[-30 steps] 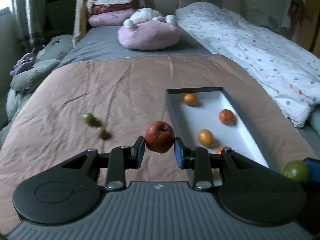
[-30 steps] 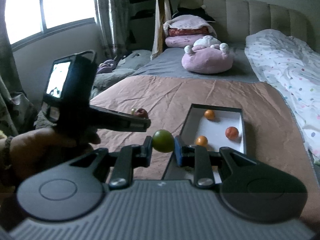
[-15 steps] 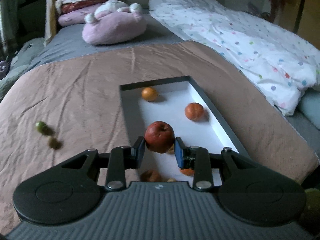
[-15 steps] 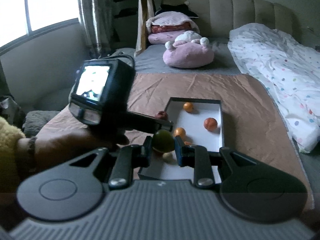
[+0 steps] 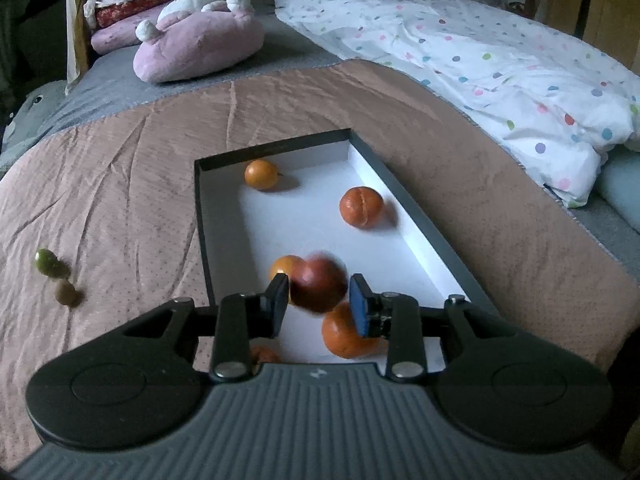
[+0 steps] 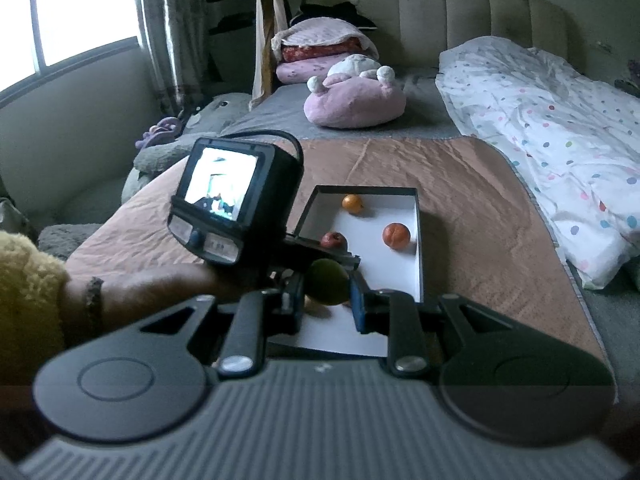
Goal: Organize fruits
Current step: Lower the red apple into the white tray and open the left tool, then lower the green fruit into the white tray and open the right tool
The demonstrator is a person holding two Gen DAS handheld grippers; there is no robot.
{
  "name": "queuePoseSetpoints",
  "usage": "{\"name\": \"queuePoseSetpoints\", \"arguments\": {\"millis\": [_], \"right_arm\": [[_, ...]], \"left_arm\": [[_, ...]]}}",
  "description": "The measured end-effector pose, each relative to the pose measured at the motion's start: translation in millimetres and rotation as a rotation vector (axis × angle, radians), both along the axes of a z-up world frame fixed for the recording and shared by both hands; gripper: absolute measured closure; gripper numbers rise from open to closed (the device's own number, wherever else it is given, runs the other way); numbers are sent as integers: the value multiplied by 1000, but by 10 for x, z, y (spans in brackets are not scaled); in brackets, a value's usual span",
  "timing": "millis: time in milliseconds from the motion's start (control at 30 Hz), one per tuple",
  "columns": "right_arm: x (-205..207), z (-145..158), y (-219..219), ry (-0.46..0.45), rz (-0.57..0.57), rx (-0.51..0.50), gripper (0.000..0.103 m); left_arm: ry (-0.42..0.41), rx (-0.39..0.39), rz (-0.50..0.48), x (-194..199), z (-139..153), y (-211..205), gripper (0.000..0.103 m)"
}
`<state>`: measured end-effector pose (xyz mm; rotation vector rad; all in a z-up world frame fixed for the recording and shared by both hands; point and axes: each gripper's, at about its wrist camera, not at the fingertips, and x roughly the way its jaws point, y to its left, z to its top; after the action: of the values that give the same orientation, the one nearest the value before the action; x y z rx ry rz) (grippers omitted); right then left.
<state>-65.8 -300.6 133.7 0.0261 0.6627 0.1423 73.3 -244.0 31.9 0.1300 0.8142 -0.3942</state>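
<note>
My left gripper (image 5: 320,304) hangs over the near end of a dark box (image 5: 416,216) with a white floor. Its jaws have spread and the red apple (image 5: 318,284) between them is blurred, with a gap to the right pad. Several oranges (image 5: 361,206) lie in the box. My right gripper (image 6: 326,300) is shut on a green fruit (image 6: 327,287) just before the box (image 6: 419,240). The left gripper (image 6: 344,258) and the apple (image 6: 334,240) also show in the right wrist view.
A small green fruit (image 5: 46,262) and a brownish one (image 5: 66,294) lie on the brown blanket (image 5: 120,184) left of the box. A pink plush (image 5: 200,44) and a polka-dot duvet (image 5: 480,60) lie farther back. My left hand (image 6: 140,296) fills the left of the right wrist view.
Both grippers moved forward over the box's near end. The left jaws widened and the apple is slipping free. The right gripper kept its grip on the green fruit.
</note>
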Motion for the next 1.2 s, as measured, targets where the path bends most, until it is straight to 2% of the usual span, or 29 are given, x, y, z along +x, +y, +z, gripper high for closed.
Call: {"name": "queuePoseSetpoints", "arguments": {"millis": [33, 100, 300, 500, 833, 1200], "right_arm": [[3, -1, 0, 1, 1, 0, 77], [12, 1, 8, 1, 3, 0, 77], [-5, -4, 21, -2, 2, -3, 77], [56, -29, 31, 1, -3, -1, 77], [279, -60, 142, -2, 19, -7, 77], [481, -166, 256, 22, 34, -21, 76]], "left_arm": [[-4, -1, -3, -4, 8, -4, 52], [-19, -2, 1, -22, 41, 2, 45], [-42, -4, -5, -106, 185, 7, 44], [-58, -2, 18, -236, 361, 180, 42], [-80, -2, 98, -457, 557, 705, 39], [-70, -32, 201, -713, 575, 1300, 36]]}}
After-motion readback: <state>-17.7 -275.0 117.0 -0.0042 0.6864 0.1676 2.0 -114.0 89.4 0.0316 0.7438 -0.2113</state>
